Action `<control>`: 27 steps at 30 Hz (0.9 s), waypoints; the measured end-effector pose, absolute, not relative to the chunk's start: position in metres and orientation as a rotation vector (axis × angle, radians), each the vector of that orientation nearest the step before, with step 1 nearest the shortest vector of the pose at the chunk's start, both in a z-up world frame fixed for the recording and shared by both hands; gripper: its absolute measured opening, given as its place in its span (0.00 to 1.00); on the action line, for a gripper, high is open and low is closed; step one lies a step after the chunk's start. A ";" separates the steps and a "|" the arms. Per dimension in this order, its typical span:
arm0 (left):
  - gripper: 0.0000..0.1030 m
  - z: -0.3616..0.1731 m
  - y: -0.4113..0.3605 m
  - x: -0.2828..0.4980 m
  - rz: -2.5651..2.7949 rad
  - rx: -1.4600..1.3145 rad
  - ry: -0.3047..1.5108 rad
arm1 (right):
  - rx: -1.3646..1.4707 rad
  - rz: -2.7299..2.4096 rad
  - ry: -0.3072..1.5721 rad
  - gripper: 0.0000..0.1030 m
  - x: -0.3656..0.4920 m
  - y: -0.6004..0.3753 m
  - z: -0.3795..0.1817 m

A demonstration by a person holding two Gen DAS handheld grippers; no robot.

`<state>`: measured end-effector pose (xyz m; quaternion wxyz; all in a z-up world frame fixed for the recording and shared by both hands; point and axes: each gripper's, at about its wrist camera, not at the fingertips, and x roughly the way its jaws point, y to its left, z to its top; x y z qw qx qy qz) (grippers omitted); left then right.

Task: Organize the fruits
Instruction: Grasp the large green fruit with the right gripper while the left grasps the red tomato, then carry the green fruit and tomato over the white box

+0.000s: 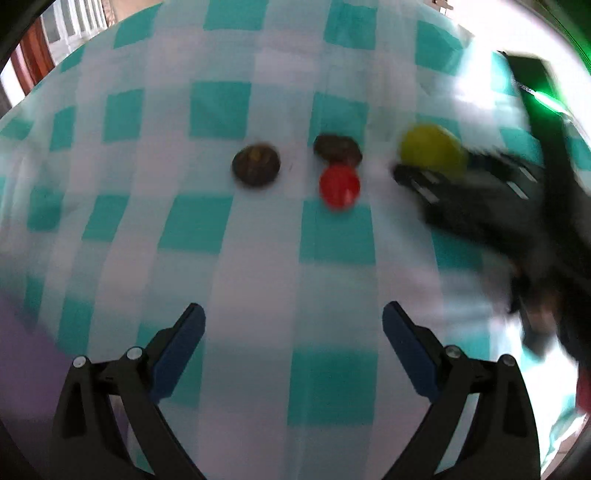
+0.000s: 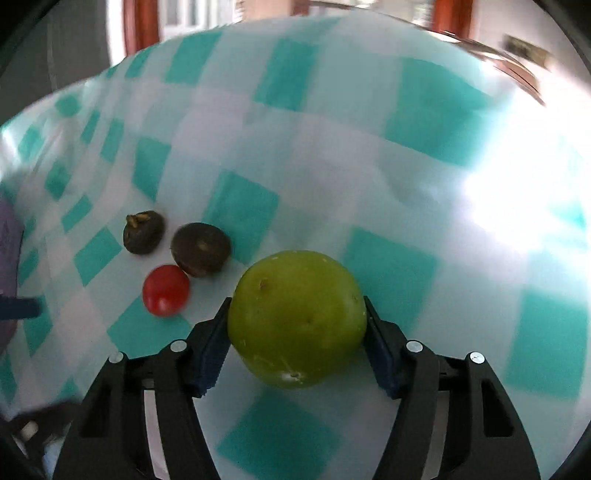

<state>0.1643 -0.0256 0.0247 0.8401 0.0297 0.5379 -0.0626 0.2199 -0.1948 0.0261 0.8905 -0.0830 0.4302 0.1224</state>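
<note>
My right gripper (image 2: 297, 314) is shut on a green round fruit (image 2: 297, 317), its blue pads pressing both sides; the same fruit (image 1: 432, 149) and gripper (image 1: 461, 177) show blurred at the right of the left wrist view. Two dark brown fruits (image 2: 144, 232) (image 2: 201, 249) and a small red tomato (image 2: 166, 290) lie on the checked cloth left of it. In the left wrist view the brown fruits (image 1: 255, 164) (image 1: 338, 147) and tomato (image 1: 340, 186) lie ahead of my left gripper (image 1: 293, 332), which is open, empty and well short of them.
A teal and white checked tablecloth (image 1: 258, 258) covers the table. A purple thing (image 2: 7, 236) sits at the left edge of the right wrist view. Windows with brown frames (image 2: 147, 22) stand beyond the table's far edge.
</note>
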 end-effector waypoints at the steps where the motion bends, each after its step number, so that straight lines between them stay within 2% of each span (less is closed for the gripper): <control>1: 0.94 0.021 -0.031 0.174 -0.136 0.079 1.126 | -0.138 0.243 0.890 0.62 0.214 -0.201 0.028; 3: 0.91 0.016 -0.038 0.188 -0.137 0.103 1.109 | -0.067 0.219 0.884 0.62 0.202 -0.216 0.032; 7: 0.76 0.004 -0.051 0.216 -0.175 0.101 1.103 | -0.018 0.196 0.889 0.62 0.190 -0.233 0.031; 10: 0.73 0.001 -0.056 0.231 -0.164 0.102 1.065 | -0.023 0.192 0.886 0.62 0.178 -0.232 0.028; 12: 0.65 0.002 -0.058 0.236 -0.168 0.102 1.052 | -0.020 0.191 0.883 0.62 0.174 -0.234 0.029; 14: 0.39 0.004 -0.061 0.239 -0.178 0.113 1.035 | -0.016 0.190 0.884 0.62 0.177 -0.229 0.022; 15: 0.31 0.005 -0.061 0.239 -0.188 0.109 1.035 | -0.014 0.190 0.884 0.62 0.178 -0.228 0.021; 27: 0.30 0.009 -0.033 0.164 -0.148 0.023 1.069 | -0.010 0.218 0.913 0.62 0.165 -0.225 0.020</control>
